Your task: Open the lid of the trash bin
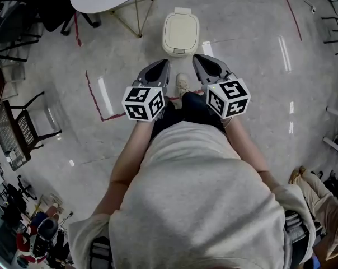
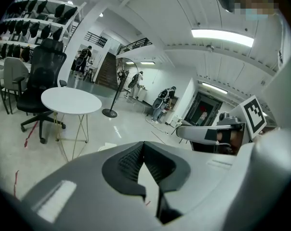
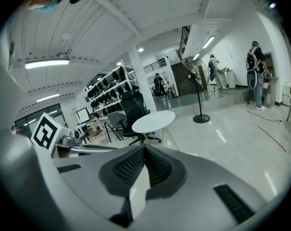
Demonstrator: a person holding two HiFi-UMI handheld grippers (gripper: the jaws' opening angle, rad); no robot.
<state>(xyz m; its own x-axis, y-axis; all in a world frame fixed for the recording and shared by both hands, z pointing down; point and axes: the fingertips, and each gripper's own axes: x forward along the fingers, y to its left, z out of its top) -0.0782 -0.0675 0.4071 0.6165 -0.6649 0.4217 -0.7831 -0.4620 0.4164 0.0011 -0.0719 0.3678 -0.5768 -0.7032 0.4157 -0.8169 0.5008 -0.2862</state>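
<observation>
A grey shirt (image 1: 197,206) is filling the lower part of the head view, and the person's bare forearms are reaching forward from it. Each hand is holding a pair of tongs at about waist level, side by side and apart from each other. The left tongs (image 1: 161,65) are pointing forward, with their marker cube (image 1: 142,102) facing the camera. The right tongs (image 1: 199,59) are doing the same, with their own cube (image 1: 229,98).

In the left gripper view the left tongs (image 2: 143,144) are pressing their ribbed tips together with nothing caught between them; only floor is showing through the slit nearer the camera. The right gripper view is showing the right tongs (image 3: 145,148) likewise closed tip to tip and empty.

The trash bin (image 1: 181,33), cream-coloured, is standing on the pale glossy floor (image 1: 247,55) ahead of the person, just beyond the tips of both tongs and clear of them. Its lid is lying down flat. A light shoe (image 1: 182,84) is showing between the two tongs, near the bin's front. Red tape lines (image 1: 96,97) are running across the floor to the left.
</observation>
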